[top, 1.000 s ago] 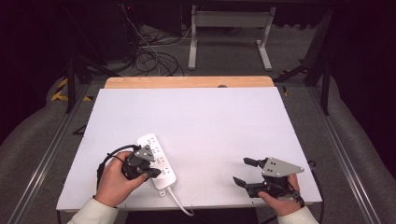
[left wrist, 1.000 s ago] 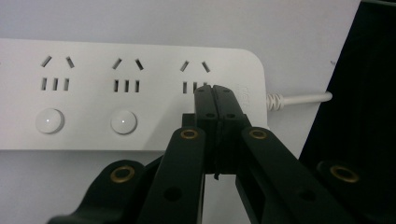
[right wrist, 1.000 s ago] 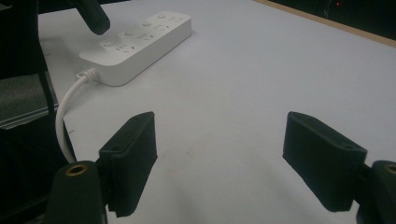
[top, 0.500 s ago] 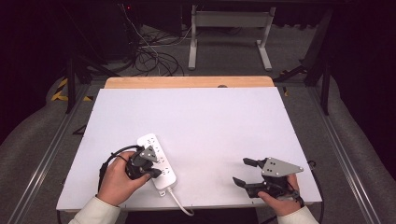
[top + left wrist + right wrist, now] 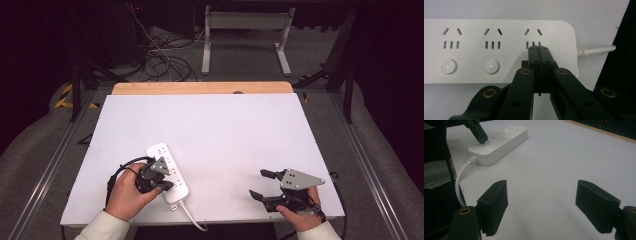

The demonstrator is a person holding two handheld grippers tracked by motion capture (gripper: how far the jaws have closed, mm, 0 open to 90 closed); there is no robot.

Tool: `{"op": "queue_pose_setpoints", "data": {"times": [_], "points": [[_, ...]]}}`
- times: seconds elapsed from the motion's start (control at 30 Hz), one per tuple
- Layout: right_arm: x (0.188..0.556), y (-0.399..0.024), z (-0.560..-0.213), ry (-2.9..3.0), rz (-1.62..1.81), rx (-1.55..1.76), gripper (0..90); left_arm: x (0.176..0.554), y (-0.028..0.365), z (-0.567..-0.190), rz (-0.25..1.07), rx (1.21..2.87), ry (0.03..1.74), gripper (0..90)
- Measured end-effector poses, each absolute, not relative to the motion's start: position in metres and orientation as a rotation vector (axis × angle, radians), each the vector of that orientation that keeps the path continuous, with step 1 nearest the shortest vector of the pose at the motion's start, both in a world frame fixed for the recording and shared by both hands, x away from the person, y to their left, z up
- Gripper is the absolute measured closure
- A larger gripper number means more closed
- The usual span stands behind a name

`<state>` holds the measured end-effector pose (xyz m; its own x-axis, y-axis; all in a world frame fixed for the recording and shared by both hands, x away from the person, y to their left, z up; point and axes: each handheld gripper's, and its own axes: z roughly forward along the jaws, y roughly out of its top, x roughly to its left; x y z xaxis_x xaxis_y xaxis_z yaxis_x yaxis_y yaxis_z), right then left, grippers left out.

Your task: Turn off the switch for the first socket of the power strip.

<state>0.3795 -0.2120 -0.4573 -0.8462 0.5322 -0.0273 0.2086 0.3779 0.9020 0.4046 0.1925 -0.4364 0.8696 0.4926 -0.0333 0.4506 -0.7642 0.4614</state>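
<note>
White power strip (image 5: 499,50) under closed left gripper (image 5: 539,51), right gripper (image 5: 549,202) wide open, empty

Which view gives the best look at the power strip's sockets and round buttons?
The left gripper view: the power strip faces the camera close up, with sockets and two round buttons sharp. The high view shows it small, partly under the left claw. The right gripper view shows it far off, slanted.

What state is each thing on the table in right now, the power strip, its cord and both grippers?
Power strip: flat on the table, sockets up, nothing plugged in.
Cord: attached, trailing off the table edge.
Left gripper: shut, tips at the end socket group.
Right gripper: open, holding nothing.
</note>
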Motion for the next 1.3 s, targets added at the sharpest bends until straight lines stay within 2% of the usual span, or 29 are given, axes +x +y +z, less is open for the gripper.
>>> {"op": "queue_pose_setpoints", "data": {"times": [1.3], "points": [[0.3791,-0.2106,-0.4581,2.338,1.451,0.649,26.3,0.3990,0.1911,-0.4395,0.180,2.574,0.683,90.0]]}}
